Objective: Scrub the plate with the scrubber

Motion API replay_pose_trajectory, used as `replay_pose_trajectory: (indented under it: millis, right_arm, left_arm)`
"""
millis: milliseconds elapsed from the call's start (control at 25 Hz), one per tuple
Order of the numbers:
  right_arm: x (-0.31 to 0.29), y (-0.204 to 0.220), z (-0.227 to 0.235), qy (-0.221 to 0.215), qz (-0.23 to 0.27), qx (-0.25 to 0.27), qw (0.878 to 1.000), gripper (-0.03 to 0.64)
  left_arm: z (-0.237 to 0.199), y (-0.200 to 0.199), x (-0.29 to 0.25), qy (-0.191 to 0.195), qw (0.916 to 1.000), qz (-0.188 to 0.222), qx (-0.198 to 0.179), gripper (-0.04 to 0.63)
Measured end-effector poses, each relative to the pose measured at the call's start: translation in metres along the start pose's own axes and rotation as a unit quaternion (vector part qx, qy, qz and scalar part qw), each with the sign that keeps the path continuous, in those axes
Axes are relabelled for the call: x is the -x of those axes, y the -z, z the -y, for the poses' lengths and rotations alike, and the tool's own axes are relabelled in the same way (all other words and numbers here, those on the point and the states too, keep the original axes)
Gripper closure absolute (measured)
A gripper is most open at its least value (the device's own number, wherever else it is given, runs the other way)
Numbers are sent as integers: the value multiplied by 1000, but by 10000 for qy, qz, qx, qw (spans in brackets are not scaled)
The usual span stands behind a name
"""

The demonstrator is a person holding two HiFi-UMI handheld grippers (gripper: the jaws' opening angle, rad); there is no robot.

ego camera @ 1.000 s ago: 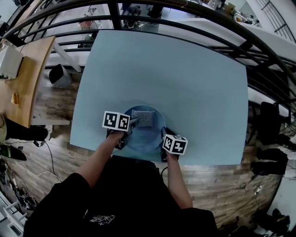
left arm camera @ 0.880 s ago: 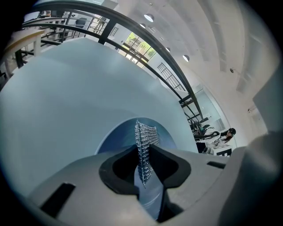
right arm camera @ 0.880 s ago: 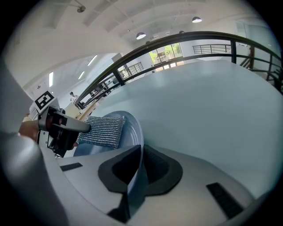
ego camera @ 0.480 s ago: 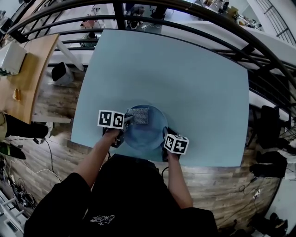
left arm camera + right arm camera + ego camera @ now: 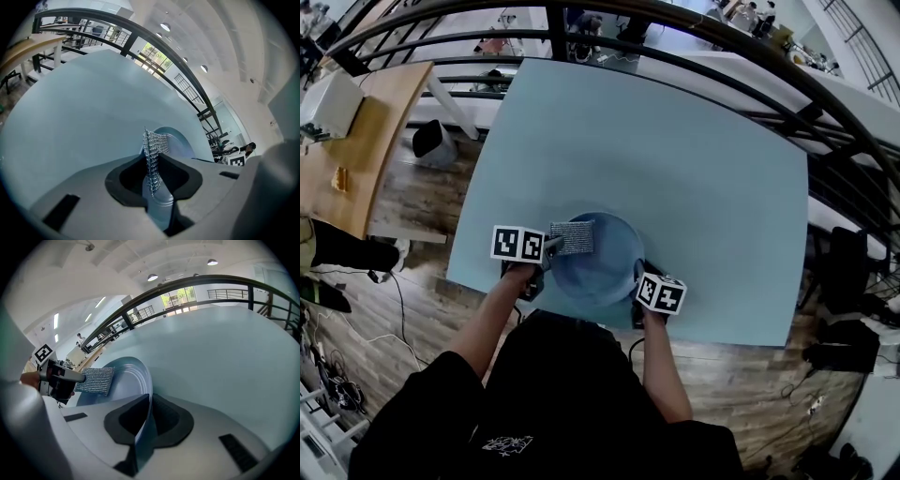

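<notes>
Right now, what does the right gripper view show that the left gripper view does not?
Only the right gripper view: the right gripper clamped on the plate's rim, and the scrubber's broad face over the plate. Only the left gripper view: the scrubber edge-on, pinched between the left gripper's jaws. Both: the plate and the pale blue table.

Bright, even daylight from far windows and ceiling lamps; shadows soft; strong fisheye bending with dark corners; near gripper bodies blurred
</notes>
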State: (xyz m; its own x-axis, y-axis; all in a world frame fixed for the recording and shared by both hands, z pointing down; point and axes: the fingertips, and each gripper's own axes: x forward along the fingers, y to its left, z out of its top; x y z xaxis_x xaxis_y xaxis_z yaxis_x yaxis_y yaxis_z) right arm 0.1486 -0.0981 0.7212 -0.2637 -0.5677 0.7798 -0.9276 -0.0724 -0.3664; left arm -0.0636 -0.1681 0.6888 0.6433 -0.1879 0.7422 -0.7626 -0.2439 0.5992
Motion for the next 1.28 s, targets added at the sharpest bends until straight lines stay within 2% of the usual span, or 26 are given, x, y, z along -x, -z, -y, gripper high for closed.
replay_pose_trajectory:
  millis: [760,1280]
  right_arm:
    - [-2,0,-3,-127,-30,152,9998,594]
    - [-1,1,-3,-161,-55,232,9996,592]
  left_arm:
    - [-20,33,35,-208,9996,12,198,506]
    - [-6,62,29,-66,9990,-384,206,506]
